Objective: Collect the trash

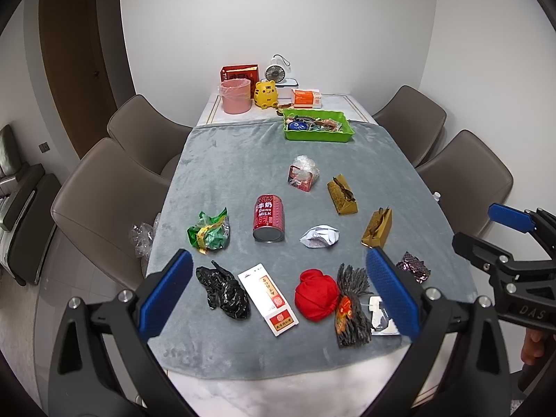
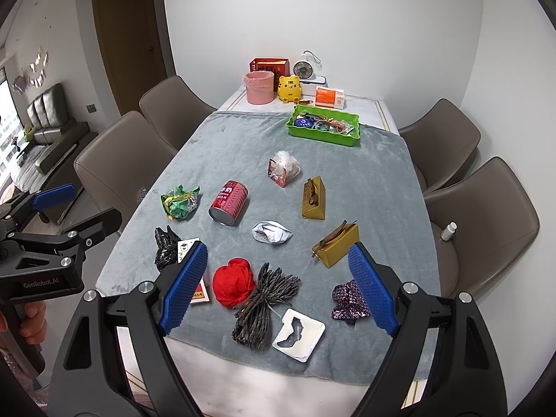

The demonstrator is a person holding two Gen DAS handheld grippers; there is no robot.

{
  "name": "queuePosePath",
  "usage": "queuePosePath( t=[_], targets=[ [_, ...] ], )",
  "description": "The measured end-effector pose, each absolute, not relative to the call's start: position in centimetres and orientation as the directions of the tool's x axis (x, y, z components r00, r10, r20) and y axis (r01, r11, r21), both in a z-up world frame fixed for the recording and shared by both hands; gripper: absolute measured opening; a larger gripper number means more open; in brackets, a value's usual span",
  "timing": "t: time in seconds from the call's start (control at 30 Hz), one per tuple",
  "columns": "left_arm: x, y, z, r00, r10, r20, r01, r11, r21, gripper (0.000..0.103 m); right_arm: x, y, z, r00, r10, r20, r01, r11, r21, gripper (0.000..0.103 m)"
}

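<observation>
Crumpled wrappers, a ribbed red can (image 1: 268,221) and plush grey cloth (image 1: 222,160) lie beyond both grippers' wide-apart, stippled blue fingers (image 2: 371,288).

White walls (image 2: 347,17) back four brown chairs (image 2: 118,160); a wooden door (image 2: 128,34) at ten o'clock, a grey sofa (image 2: 48,118) at nine.

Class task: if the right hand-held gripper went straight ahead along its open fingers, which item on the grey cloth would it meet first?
Probably the dark fringed bundle, which lies nearest between the right hand-held gripper's open fingers, beside the red cloth ball. Depth is uncertain.
</observation>
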State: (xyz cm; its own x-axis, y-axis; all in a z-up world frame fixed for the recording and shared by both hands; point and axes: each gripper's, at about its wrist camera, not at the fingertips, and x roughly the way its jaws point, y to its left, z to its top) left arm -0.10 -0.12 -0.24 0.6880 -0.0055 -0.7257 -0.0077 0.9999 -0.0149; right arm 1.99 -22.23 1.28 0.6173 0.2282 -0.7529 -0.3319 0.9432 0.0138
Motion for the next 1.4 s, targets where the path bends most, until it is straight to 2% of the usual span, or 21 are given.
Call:
queuePosePath(
  t=[0.5, 0.83, 1.1, 1.4],
  targets=[
    [-0.5, -2.1, -3.1, 0.657, -0.021, -0.754, 0.019, 1.000, -0.012, 0.099, 2.3, -24.2, -0.1, 0.627, 0.168, -0.761, -0.268, 0.964, -0.008, 0.081],
    [-0.2, -5.0, -6.6, 0.607, -0.089, -0.790, 0.081, 0.995, -0.050, 0.099, 1.5, -26.5, -2.2, 0.646, 0.077, -0.759, -0.198, 0.978, -0.068, 0.080],
    [-0.4, -7.4, -10.7, 0.541, -0.130, -0.831, 0.126, 0.989, -0.073, 0.099, 1.4, -29.5, -7.8, 0.566, 0.063, -0.822, -0.151, 0.988, -0.029, 0.080],
    [0.6, -9.6, -19.1, 0.458, -0.087, -0.884, 0.151, 0.988, -0.019, 0.099, 1.5, -30.6, -17.7, 0.441, 0.091, -0.893, -0.172, 0.985, 0.016, 0.078]
  ],
)
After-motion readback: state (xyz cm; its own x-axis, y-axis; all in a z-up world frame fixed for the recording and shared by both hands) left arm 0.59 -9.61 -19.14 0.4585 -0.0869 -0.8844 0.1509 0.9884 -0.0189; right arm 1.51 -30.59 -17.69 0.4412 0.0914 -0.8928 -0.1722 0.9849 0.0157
